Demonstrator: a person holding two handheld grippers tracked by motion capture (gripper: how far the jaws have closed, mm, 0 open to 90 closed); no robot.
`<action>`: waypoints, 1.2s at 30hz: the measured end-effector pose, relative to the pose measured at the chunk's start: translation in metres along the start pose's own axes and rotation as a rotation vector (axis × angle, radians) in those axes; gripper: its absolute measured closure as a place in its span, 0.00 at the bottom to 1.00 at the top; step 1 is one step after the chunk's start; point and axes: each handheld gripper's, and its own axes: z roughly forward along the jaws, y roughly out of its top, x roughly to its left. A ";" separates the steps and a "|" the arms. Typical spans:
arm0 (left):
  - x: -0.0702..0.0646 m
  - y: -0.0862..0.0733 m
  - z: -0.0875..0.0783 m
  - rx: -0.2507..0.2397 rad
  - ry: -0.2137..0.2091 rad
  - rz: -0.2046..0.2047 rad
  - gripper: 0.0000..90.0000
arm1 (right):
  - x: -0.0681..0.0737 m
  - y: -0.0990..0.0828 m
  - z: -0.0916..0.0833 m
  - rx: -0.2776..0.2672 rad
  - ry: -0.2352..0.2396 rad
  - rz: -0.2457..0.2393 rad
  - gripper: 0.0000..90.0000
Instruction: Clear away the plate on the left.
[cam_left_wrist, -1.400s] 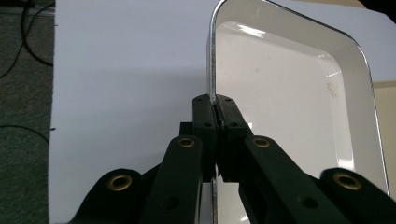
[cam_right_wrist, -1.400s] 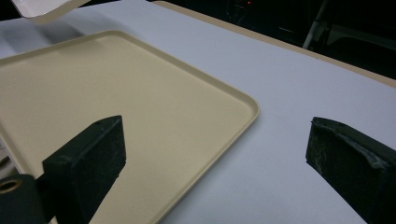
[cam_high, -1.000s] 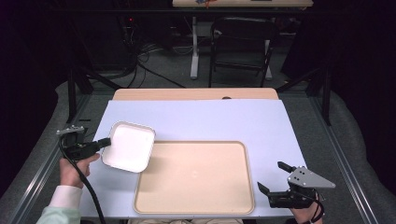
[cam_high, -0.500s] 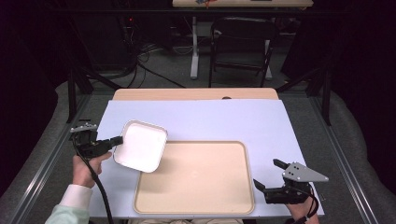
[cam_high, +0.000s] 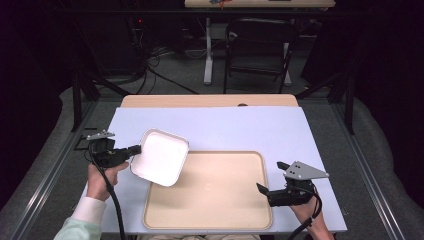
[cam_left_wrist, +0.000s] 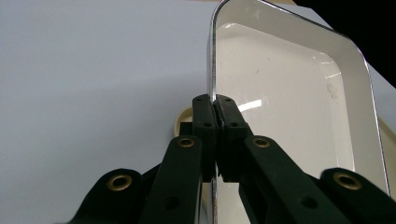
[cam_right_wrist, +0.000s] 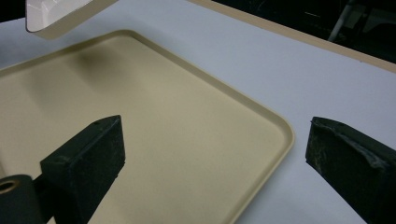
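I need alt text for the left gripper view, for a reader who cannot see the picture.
The left gripper is shut on the rim of a white dish, seen from just behind its two black jaws. Under the dish lie a pale blue table cover and a corner of a beige tray.

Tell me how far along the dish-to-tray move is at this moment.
Done: the left gripper has the white dish pinched by its rim and lifted. In hand: the dish hangs tilted over the near-left corner of the beige tray. Left: setting it down flat on the tray. The right gripper waits open at the tray's right edge.
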 end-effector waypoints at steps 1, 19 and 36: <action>-0.002 0.000 0.001 -0.005 0.000 0.001 0.98 | 0.000 0.002 0.003 0.002 0.002 0.000 0.05; -0.034 0.003 0.029 0.008 -0.060 0.048 0.98 | 0.009 0.024 0.045 0.043 0.060 0.019 0.02; -0.050 0.003 0.047 0.002 -0.091 0.077 0.98 | 0.025 0.042 0.081 0.070 0.131 0.025 0.00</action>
